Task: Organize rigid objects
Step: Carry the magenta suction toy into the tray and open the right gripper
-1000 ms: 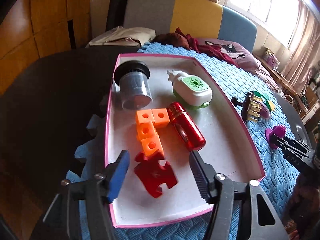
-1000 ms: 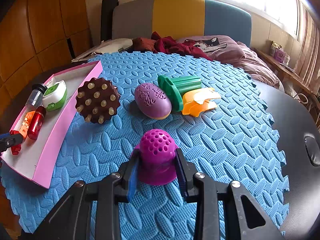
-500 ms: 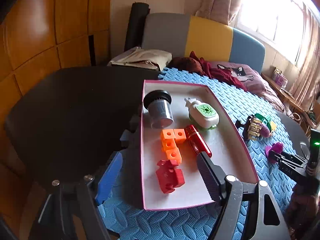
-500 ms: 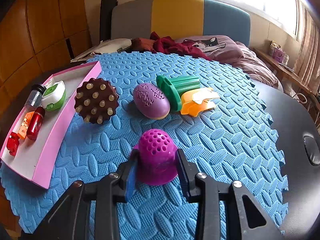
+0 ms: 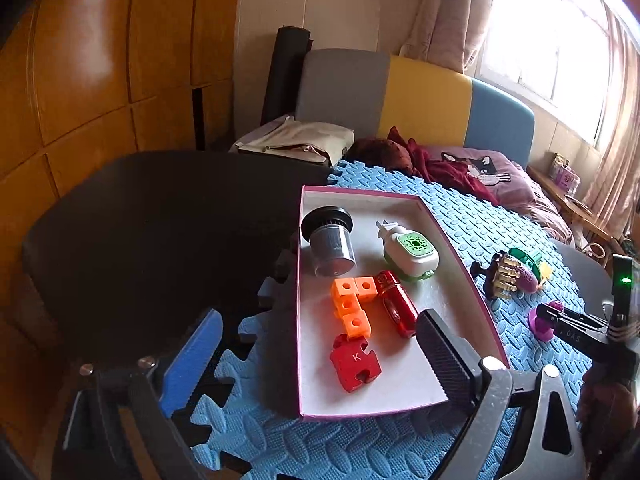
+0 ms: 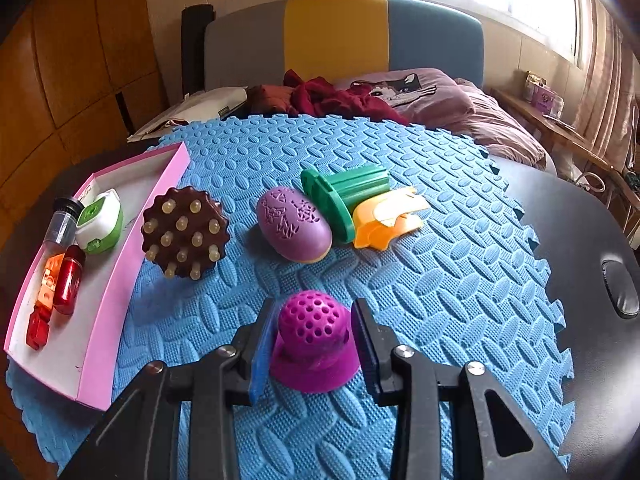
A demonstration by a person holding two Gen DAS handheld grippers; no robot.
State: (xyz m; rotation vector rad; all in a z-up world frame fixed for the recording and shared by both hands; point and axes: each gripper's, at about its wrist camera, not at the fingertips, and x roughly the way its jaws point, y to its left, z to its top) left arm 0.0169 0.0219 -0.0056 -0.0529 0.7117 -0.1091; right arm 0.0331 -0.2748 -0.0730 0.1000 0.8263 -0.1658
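Note:
My right gripper (image 6: 314, 340) is shut on a purple perforated dome piece (image 6: 314, 340) that rests on the blue foam mat (image 6: 440, 280). My left gripper (image 5: 320, 356) is open and empty, held back from the near end of the pink-edged tray (image 5: 460, 248). The tray holds a red puzzle piece (image 5: 354, 360), orange cubes (image 5: 352, 300), a red bottle (image 5: 396, 304), a green-and-white device (image 5: 412, 250) and a clear jar with a black cap (image 5: 330, 240). The dome (image 5: 540, 322) and the right gripper also show at the right of the left wrist view.
On the mat beyond the dome lie a brown studded massager (image 6: 184, 232), a purple oval piece (image 6: 294, 224), a green flanged piece (image 6: 348, 196) and an orange piece (image 6: 388, 218). The mat lies on a black table (image 5: 160, 220). A bed and a wooden wall stand behind.
My left gripper has pulled back and up from the tray and opened wider. My right gripper has stayed closed around the purple dome, nearly still.

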